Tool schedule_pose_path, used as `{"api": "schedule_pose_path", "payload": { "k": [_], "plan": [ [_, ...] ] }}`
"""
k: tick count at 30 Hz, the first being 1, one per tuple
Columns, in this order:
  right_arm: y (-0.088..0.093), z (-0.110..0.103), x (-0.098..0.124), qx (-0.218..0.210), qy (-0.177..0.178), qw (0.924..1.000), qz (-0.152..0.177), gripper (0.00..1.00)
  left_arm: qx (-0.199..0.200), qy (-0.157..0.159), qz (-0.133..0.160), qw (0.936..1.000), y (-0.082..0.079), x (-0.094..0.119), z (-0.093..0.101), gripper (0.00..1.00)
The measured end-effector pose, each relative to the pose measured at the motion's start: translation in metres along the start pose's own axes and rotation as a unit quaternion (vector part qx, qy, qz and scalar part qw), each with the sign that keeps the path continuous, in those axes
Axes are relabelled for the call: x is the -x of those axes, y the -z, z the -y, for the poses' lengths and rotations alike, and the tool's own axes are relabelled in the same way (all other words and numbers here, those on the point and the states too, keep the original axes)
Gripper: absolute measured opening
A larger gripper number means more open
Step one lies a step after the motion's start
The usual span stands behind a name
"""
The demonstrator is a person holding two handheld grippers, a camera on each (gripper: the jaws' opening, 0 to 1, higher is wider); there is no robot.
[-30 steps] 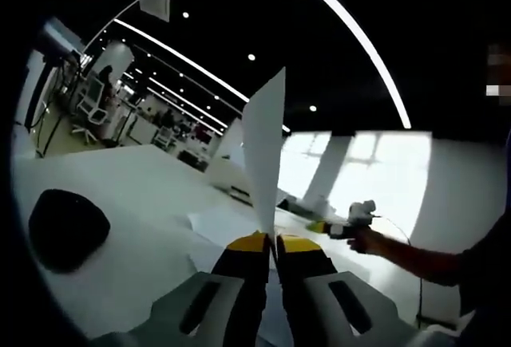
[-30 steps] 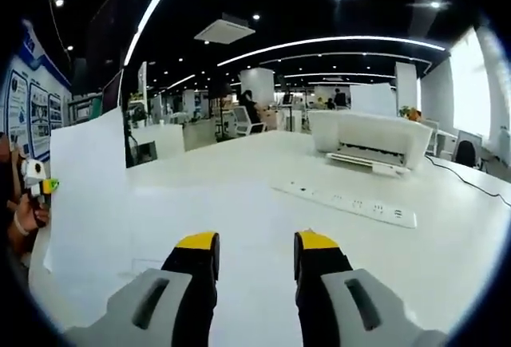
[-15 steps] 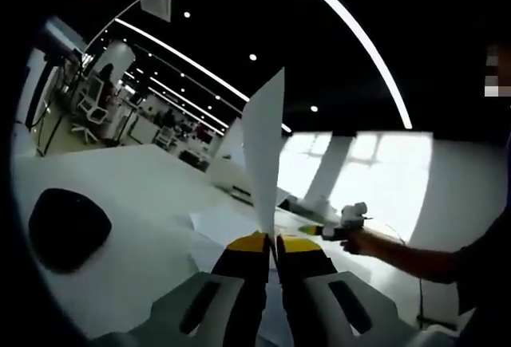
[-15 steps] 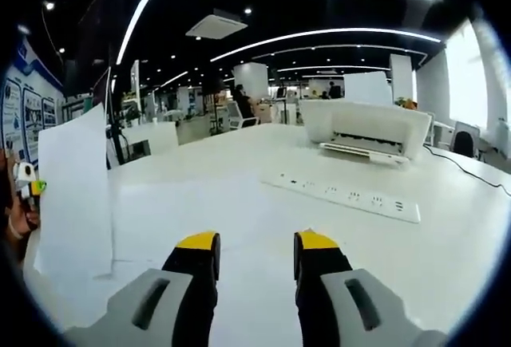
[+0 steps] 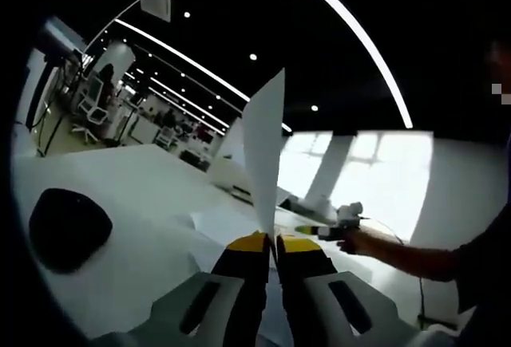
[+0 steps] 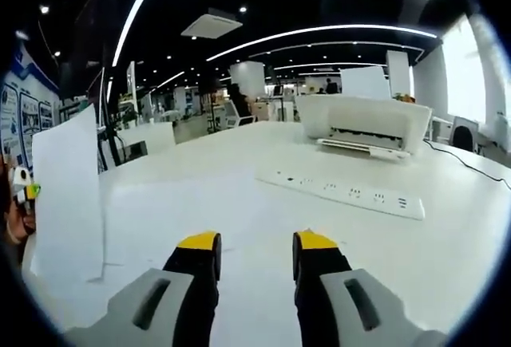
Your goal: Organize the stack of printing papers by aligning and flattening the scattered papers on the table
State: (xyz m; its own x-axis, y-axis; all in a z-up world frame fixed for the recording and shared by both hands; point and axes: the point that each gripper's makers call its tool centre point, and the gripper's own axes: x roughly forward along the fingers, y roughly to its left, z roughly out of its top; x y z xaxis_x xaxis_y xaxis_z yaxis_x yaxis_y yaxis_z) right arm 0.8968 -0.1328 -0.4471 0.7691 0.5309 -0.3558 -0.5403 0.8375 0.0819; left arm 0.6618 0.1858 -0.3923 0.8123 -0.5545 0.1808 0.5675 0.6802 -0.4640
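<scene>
My left gripper (image 5: pixel 271 242) is shut on a white sheet of paper (image 5: pixel 265 155) that stands upright, edge-on, above its yellow-tipped jaws. More white paper (image 5: pixel 219 223) lies flat on the table just beyond. In the right gripper view the same held sheet (image 6: pixel 68 195) stands upright at the far left, with the left gripper (image 6: pixel 24 191) and a hand behind it. My right gripper (image 6: pixel 255 245) is open with nothing between its yellow-tipped fingers, low over the white table (image 6: pixel 239 203). The right gripper (image 5: pixel 331 227) also appears at the right of the left gripper view, held in a hand.
A white printer (image 6: pixel 363 124) stands at the back right of the table, with a white power strip (image 6: pixel 343 195) in front of it. A black rounded object (image 5: pixel 68 227) lies on the table at the left. Office desks and chairs are in the background.
The right gripper's view has swung slightly, so the upright sheet sits further left and looks narrower. In the left gripper view the right gripper has drifted left a little. The left gripper still grips the sheet.
</scene>
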Motion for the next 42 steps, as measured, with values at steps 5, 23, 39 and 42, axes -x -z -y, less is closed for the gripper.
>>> {"api": "schedule_pose_path", "payload": {
  "k": [5,23,39,42],
  "plan": [
    [0.001,0.003,-0.006,-0.001,0.0,1.0,-0.004,0.31,0.001,0.0,-0.001,1.0,0.0,0.0,0.0,0.08],
    [0.007,0.011,-0.013,-0.008,0.013,0.9998,-0.014,0.31,0.001,-0.002,0.004,1.0,-0.001,0.0,-0.001,0.08],
    [0.014,0.017,-0.027,-0.023,0.017,0.9993,-0.025,0.31,-0.001,-0.003,0.006,1.0,-0.001,0.001,-0.002,0.08],
    [0.013,0.016,-0.028,-0.022,0.017,0.9993,-0.025,0.31,-0.001,-0.003,0.006,1.0,-0.001,0.001,-0.002,0.08]
  ]
}}
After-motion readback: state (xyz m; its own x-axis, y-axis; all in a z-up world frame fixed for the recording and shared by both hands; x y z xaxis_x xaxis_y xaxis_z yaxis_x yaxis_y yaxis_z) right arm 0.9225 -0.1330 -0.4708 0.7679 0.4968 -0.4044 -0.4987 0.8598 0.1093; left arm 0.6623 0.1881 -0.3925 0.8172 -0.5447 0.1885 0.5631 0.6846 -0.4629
